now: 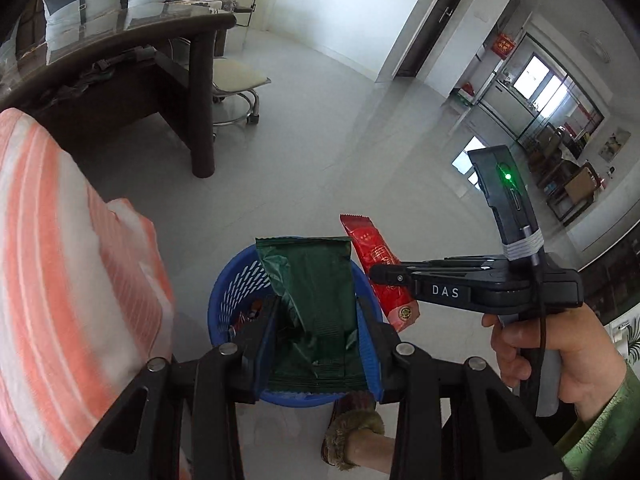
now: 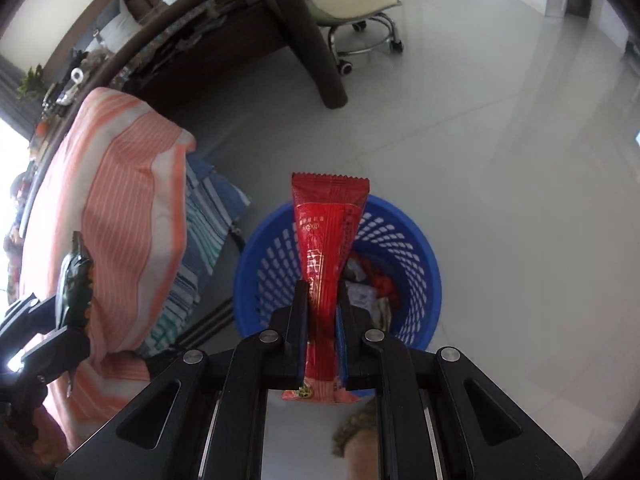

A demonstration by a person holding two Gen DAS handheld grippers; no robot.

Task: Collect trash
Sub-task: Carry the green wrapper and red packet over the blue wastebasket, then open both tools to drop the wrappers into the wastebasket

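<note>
now both wrappers hang over the bin, ready to drop

starting at the left of the left wrist view, a striped orange and white cloth [image 1: 60, 260] fills the edge of the frame and plays no part in the step. next, low in the middle, the left gripper [image 1: 316, 344] is clamped on a green wrapper [image 1: 316, 300], its blue pads pressing both sides of the crumpled foil. the blue basket [image 1: 224, 292] sits on the pale floor directly behind and beneath that wrapper, so the wrapper looks to be over the opening. further right, the right gripper [image 1: 380, 274] comes in from the side, held by a hand [image 1: 552, 356] at the lower right, and it pinches a red wrapper [image 1: 376, 260] that hangs near the basket's right rim.

in the right wrist view, the green wrapper [image 2: 74, 280] shows at the far left edge in the other claw. at centre, the right gripper [image 2: 322, 320] is squeezed tight on the red wrapper [image 2: 324, 240], and the basket [image 2: 416, 272] lies below it with earlier scraps inside.

to do this well, i judge each claw should be centred above the opening before letting go; the red one seems closest to the rim, so it likely needs a nudge inward. light foil can drift, so a low release seems safer.
</note>
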